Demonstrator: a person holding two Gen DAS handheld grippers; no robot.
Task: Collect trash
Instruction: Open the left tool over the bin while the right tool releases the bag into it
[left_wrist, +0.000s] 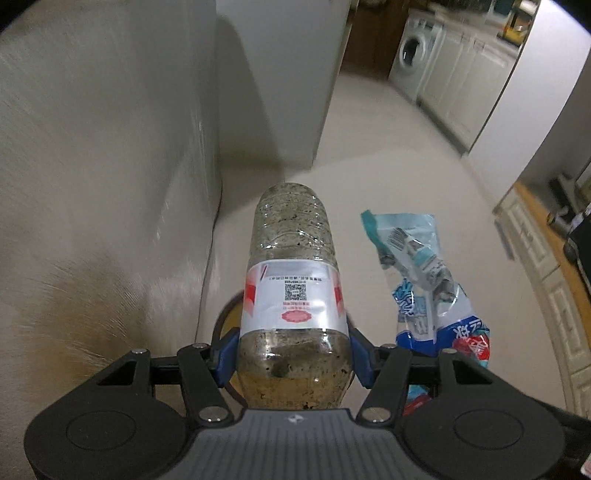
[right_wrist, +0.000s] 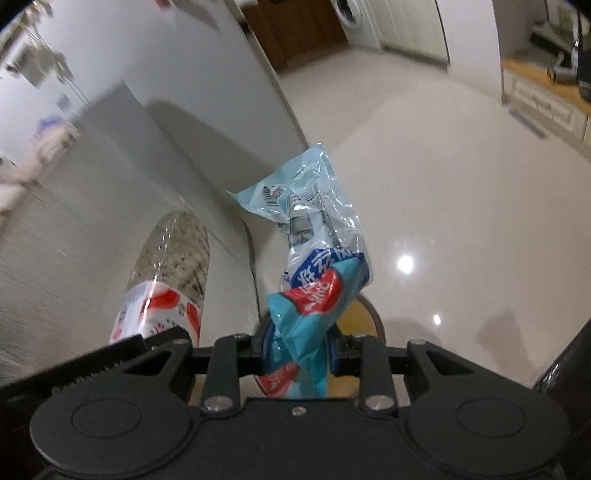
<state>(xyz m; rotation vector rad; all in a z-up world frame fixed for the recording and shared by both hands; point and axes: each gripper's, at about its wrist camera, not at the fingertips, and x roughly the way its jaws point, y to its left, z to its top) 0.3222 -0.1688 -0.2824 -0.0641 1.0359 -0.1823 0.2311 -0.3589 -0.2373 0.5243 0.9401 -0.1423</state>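
A clear plastic bottle (left_wrist: 293, 280) with a white and red label and dirty specks inside points away from me, its base far. My left gripper (left_wrist: 293, 354) is shut on its lower body, blue pads on both sides. To its right hangs a crumpled blue and clear snack wrapper (left_wrist: 417, 280). In the right wrist view that wrapper (right_wrist: 314, 266) sticks up from my right gripper (right_wrist: 299, 350), which is shut on its bunched end. The bottle (right_wrist: 166, 280) shows at the left there. A round brown-rimmed opening (right_wrist: 365, 317) lies beneath the wrapper, mostly hidden.
A beige sofa arm (left_wrist: 92, 184) fills the left. Glossy pale floor (right_wrist: 443, 184) spreads ahead. A washing machine (left_wrist: 415, 51) and white cabinets (left_wrist: 465, 81) stand far back. A low white cabinet with a wooden top (left_wrist: 543, 258) runs along the right.
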